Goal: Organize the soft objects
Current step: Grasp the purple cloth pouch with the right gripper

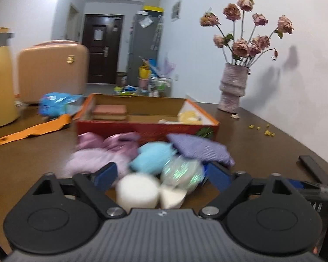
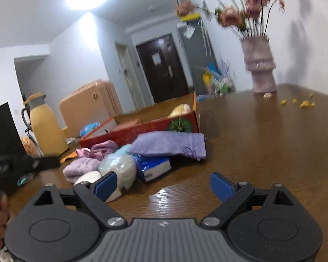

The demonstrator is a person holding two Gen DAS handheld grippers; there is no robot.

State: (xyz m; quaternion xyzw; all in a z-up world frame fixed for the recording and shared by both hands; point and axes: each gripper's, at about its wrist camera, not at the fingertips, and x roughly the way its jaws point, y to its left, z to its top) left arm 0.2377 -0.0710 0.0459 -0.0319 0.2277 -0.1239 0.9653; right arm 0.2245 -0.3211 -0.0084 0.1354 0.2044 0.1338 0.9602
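The step in hand looks like the approach to a pick: a heap of soft things lies on the table [image 1: 262, 144] just in front of the box [image 1: 146, 128], and both tongs come at it with nothing gripped.

In the left wrist view, the left gripper [image 1: 161, 174] stands with jaws apart, and inside that gap sit a white roll [image 1: 137, 193], a shiny pouch [image 1: 181, 172] at about 1 o'clock from it, and a blue ball [image 1: 153, 157] at 12. The blue pads do not seem to press on anything, though blur makes contact hard to judge. A pink cloth [image 1: 94, 157] lies at 10 o'clock from the roll and a purple bag [image 1: 201, 148] at 2, leaning against the box.

In the right wrist view, the right gripper [image 2: 164, 185] is wide open over bare table, with the heap off at 11 o'clock from it.

The box already holds sponges [image 1: 110, 111] at its left end and something yellow [image 1: 190, 116] at its right.

Next, I judge, the left jaws must settle on one item, likely the roll, and close gently without catching its neighbours. The lift then goes to 12 o'clock, over the near wall of the box.
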